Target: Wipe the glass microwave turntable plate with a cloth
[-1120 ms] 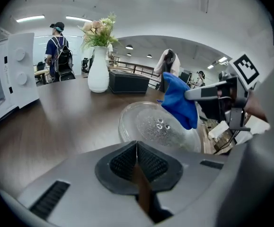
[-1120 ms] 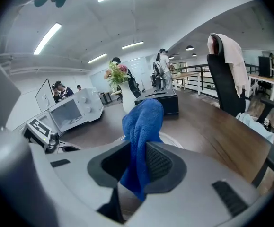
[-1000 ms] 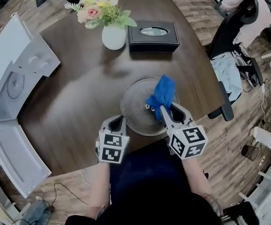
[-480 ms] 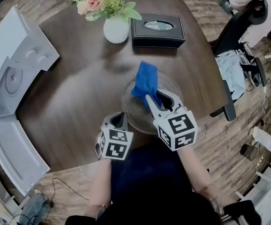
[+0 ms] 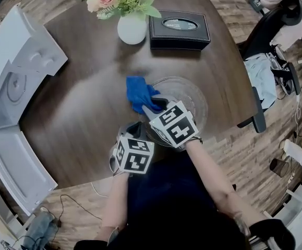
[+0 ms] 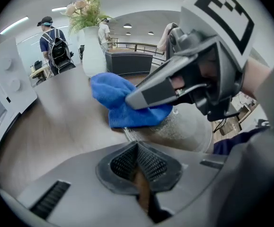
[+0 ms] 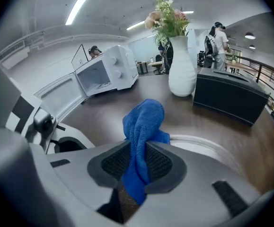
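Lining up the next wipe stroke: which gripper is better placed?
Right. The right gripper is shut on the blue cloth at the glass plate's left rim; the left gripper holds no cloth.

A dark wooden tabletop (image 5: 88,103) stands on a wood-plank floor (image 5: 260,160). An office chair (image 5: 255,40) sits at the upper right. A ceiling strip light (image 7: 77,6) glows overhead.

Bare table (image 5: 83,113) lay open left of the plate (image 5: 192,97). Ahead, the vase (image 5: 132,29) and tissue box (image 5: 180,31) blocked me; the microwave (image 5: 36,56) walled the left. My right tongs (image 5: 149,108), clamping the cloth (image 5: 137,94), crowded my left tongs (image 5: 135,128), pinched on the plate's rim.
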The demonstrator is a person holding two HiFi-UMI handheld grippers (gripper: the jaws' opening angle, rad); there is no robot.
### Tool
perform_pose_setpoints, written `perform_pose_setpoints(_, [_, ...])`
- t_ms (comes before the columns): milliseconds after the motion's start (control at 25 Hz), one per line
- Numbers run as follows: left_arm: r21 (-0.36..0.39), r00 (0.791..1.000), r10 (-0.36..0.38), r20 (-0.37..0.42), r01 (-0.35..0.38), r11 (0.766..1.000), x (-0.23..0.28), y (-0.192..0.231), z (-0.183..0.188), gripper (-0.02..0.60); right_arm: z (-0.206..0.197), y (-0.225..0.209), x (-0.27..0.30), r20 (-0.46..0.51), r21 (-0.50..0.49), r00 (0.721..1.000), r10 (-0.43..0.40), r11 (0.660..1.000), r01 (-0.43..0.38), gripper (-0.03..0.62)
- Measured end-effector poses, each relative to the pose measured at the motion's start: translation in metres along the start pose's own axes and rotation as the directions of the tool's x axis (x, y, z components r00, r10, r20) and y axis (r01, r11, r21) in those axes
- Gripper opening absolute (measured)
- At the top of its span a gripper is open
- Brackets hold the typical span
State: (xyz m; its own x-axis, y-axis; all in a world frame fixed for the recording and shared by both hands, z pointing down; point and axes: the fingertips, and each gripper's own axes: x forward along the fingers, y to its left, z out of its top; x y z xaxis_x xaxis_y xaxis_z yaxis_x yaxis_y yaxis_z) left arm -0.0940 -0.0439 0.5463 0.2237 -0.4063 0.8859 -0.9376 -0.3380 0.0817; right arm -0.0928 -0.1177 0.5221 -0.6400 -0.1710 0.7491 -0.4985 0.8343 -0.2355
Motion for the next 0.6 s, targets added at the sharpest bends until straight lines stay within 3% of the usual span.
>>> perform_pose_setpoints(200, [-0.030, 0.999, -0.033, 0.000, 0.033, 0.999, 0.000, 0.001, -0.001, 0.002, -0.010, 0.000, 0.014, -0.038, -0.003, 0.999, -0.001, 1.000, 0.001, 0.077])
perform_pose_setpoints(600, [-0.050, 0.998, -0.061, 0.029, 0.062, 0.997, 0.001, -0.001, 0.002, 0.002, -0.014, -0.011, 0.009, -0.022, 0.047, 0.999, -0.050, 0.998, 0.051, 0.075])
